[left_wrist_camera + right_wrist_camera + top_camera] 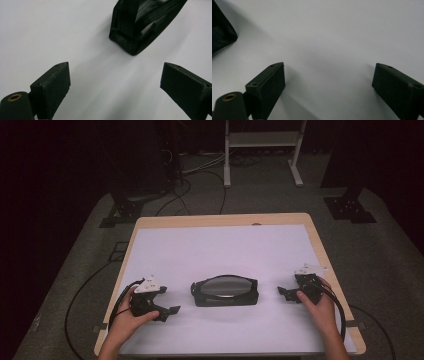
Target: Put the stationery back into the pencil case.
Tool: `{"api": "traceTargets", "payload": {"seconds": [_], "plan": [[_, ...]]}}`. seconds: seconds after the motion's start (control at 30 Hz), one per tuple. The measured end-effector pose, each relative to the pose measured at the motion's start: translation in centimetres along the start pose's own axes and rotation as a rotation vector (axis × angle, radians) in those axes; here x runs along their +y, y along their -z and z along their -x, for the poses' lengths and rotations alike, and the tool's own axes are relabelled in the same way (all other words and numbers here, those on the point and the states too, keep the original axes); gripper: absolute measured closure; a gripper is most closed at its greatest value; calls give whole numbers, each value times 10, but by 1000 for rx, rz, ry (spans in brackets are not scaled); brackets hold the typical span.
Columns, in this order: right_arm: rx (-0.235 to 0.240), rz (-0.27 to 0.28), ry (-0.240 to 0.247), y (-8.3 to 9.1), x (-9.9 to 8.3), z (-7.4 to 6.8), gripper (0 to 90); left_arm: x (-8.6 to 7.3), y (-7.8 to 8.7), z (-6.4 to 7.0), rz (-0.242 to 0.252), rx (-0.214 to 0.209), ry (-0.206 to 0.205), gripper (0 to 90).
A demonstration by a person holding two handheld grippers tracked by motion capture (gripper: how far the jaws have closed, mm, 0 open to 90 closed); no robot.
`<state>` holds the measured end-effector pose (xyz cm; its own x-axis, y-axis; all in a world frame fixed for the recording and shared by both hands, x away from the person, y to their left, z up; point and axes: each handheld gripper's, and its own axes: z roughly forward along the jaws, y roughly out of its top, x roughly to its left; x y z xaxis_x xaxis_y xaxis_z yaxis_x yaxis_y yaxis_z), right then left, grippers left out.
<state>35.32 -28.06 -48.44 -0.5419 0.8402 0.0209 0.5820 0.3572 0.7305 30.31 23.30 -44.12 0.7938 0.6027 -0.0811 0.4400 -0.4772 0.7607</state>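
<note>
No writing or brand mark can be read on the black pouch (225,292), which lies flat on the white sheet (215,245) near the table's front, its clear panel facing up. The left gripper (172,310) rests just beside its left end, jaws spread wide with nothing between them; the right gripper (281,292) sits off its right end, jaws likewise apart. Open sheet stretches behind the pouch to the wooden table edge (220,219).
</note>
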Motion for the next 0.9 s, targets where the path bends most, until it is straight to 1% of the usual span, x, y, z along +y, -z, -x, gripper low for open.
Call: {"api": "traceTargets", "payload": {"seconds": [0.2, 0.33, 0.43, 0.53, 0.67, 0.73, 0.83, 0.9], "plan": [[0, 0, 1, 0, 0, 0, 101, -16, 6, -1, -12, 40, 18, 88], [0, 0, 1, 0, 0, 0, 101, -25, 12, -4, -7, 74, 34, 88], [0, 0, 1, 0, 0, 0, 101, -32, 16, -6, -16, 93, 45, 88], [0, 0, 1, 0, 0, 0, 101, -38, 18, -9, -31, 114, 47, 88], [0, 0, 0, 0, 0, 0, 101, -44, 17, -13, -47, 145, 47, 88], [0, 0, 1, 0, 0, 0, 101, -46, 16, -15, -50, 154, 53, 88], [0, 0, 1, 0, 0, 0, 101, -51, 14, -18, -61, 183, 62, 88], [0, 0, 2, 0, 0, 0, 101, -53, 13, -19, -69, 193, 70, 88]]}}
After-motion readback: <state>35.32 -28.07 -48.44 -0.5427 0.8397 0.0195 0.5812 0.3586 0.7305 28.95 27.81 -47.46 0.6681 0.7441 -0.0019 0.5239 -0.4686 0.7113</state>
